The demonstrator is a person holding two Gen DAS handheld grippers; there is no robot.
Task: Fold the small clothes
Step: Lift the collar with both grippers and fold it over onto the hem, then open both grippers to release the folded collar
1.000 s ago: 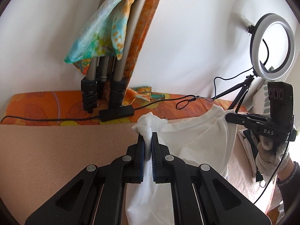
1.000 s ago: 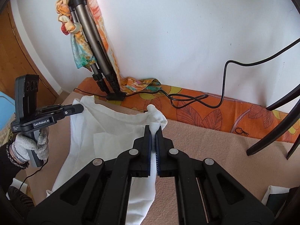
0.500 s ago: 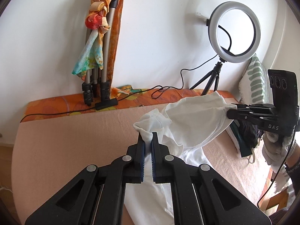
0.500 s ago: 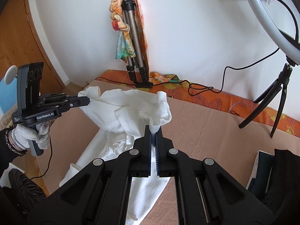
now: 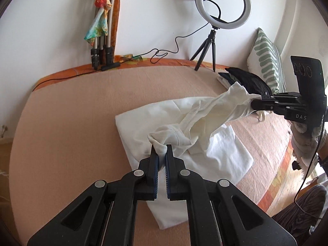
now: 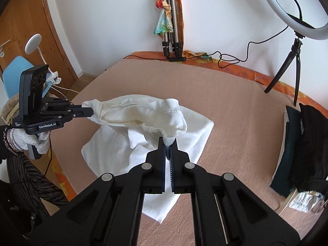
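Note:
A white garment [image 5: 184, 127] lies partly on the peach bed cover [image 5: 71, 123]; it also shows in the right wrist view [image 6: 143, 121]. My left gripper [image 5: 161, 153] is shut on one bunched corner of the garment and holds it above the bed. My right gripper [image 6: 168, 145] is shut on the opposite corner. The held edge hangs stretched between both grippers, while the lower part rests flat on the bed. The right gripper shows in the left wrist view [image 5: 256, 103], the left gripper in the right wrist view [image 6: 90, 111].
A ring light on a small tripod [image 5: 223, 6] and a folded tripod with a colourful scarf [image 5: 102, 26] stand at the far edge by the wall. A cable [image 5: 164, 52] runs between them. Dark folded clothes [image 6: 307, 143] and a striped pillow [image 5: 266, 59] lie at the right.
Both grippers have pulled back toward me and down with the garment's edge. The garment's lower part now lies spread on the bed, and more of the bed is in view.

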